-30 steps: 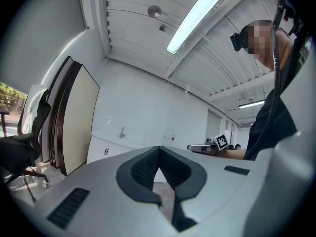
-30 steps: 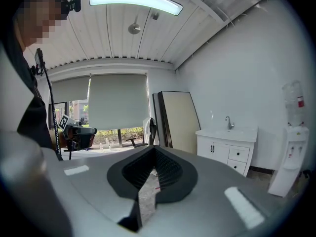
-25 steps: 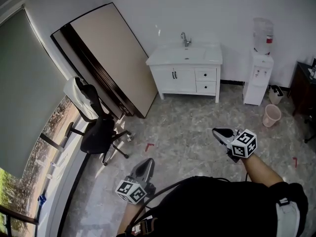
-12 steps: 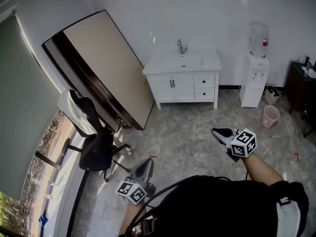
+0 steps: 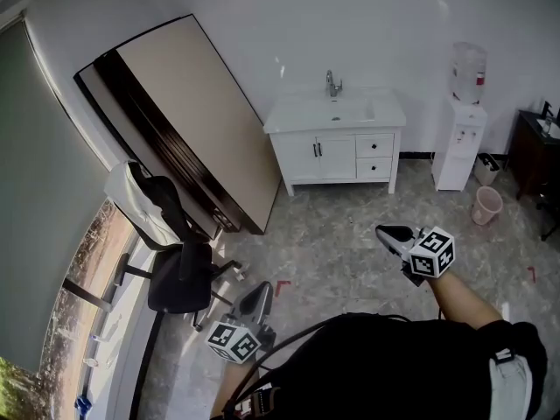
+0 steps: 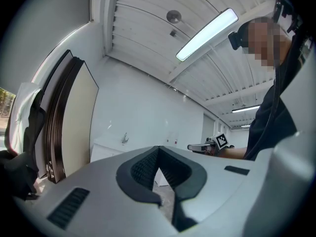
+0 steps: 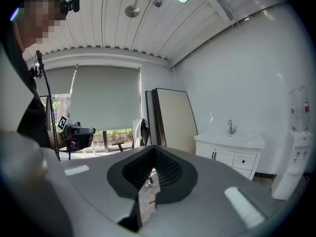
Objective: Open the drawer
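Observation:
A white vanity point(image 5: 317, 151) with a sink and tap stands against the far wall. Its two small drawers point(image 5: 374, 145) are stacked on its right side, both closed, each with a dark knob. My left gripper point(image 5: 260, 290) is low in the head view, shut and empty, several steps from the vanity. My right gripper point(image 5: 386, 233) is also shut and holds nothing. In the right gripper view the shut gripper point(image 7: 154, 150) points level, with the vanity point(image 7: 217, 154) and its drawers point(image 7: 244, 160) off to the right. The left gripper point(image 6: 158, 150) has its pads together.
A black office chair point(image 5: 178, 269) with a white cloth stands at the left by the window. A large beige panel point(image 5: 192, 112) leans on the wall. Right of the vanity are a water dispenser point(image 5: 465, 121), a pink bin point(image 5: 486, 205) and a dark cabinet point(image 5: 532, 151).
The head view has shifted: the vanity sits slightly lower and to the right, and the chair lies lower in frame. Both grippers keep their place in the view, still shut.

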